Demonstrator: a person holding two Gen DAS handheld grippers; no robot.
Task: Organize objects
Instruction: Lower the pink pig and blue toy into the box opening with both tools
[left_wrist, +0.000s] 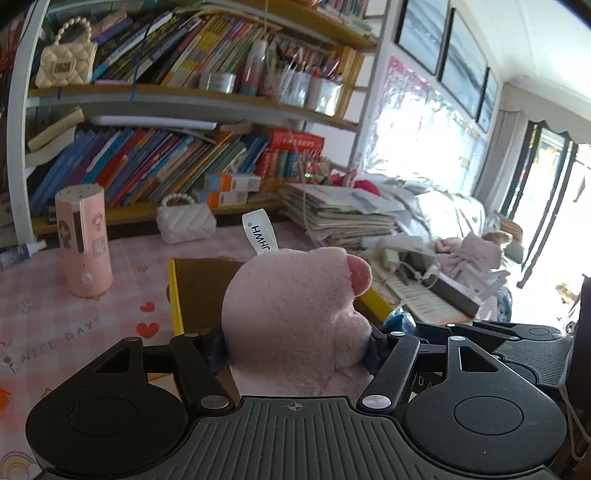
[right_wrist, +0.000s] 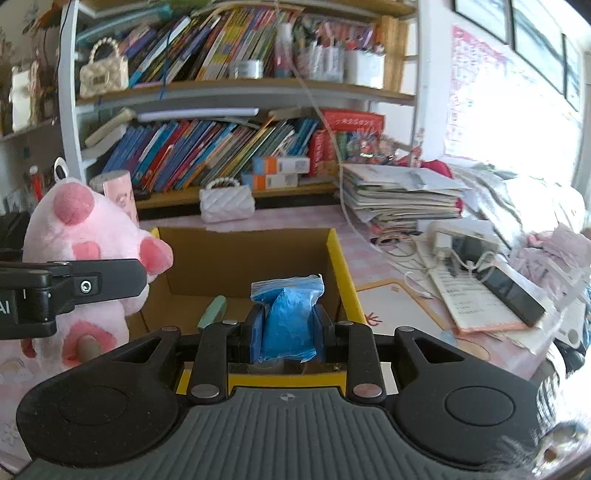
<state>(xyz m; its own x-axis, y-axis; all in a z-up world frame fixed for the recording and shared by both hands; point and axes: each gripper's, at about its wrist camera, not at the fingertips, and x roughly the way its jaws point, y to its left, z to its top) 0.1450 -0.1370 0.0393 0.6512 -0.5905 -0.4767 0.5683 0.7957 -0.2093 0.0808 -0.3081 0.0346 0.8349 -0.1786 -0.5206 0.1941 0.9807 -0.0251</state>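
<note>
Gripping a pink plush in my left claw, I hold it above the desk beside the box. My right claw is clamped on a blue bag over the box.

1. The left gripper tilts downward, its jaws clamped partway on a pink plush toy.
2. The right gripper, just beside it, pinches a blue bag.
</note>
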